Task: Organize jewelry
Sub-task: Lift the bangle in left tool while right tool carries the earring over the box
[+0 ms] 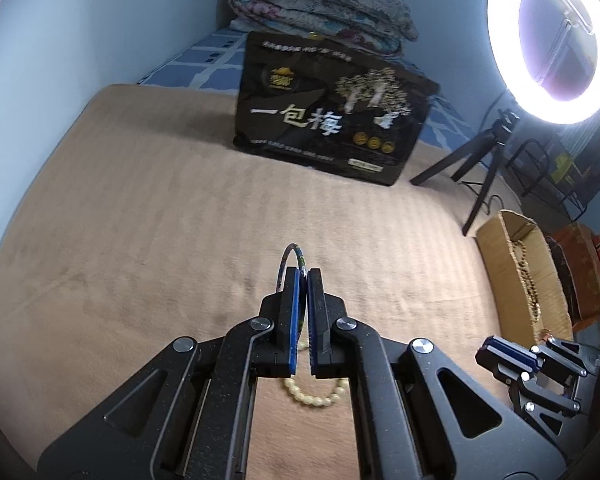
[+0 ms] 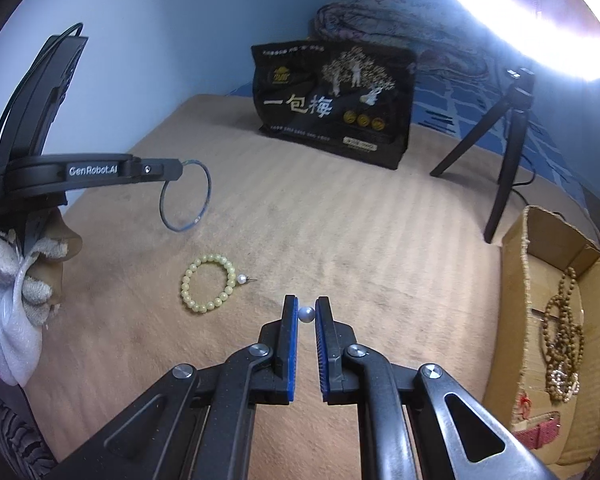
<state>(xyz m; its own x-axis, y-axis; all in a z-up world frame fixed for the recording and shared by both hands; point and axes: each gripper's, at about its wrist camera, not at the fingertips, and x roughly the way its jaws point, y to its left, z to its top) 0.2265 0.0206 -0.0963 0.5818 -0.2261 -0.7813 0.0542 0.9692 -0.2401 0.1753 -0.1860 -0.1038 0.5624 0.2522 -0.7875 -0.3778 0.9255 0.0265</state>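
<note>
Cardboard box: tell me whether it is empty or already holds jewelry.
Not empty. The open cardboard box already holds a brown bead necklace and a red strap on its floor.

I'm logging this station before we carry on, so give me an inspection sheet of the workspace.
Surface: tan blanket, ribbed.
Job's things: thin bangle held aloft; yellow bead bracelet and pearl earring on the blanket; pearl; cardboard box holding brown bead necklace.
Clutter: black snack bag; folded quilt.
Grippers: left gripper shut on bangle; right gripper pinching pearl.
Cables: black lead behind tripod.
Surroundings: blue wall; ring light.
</note>
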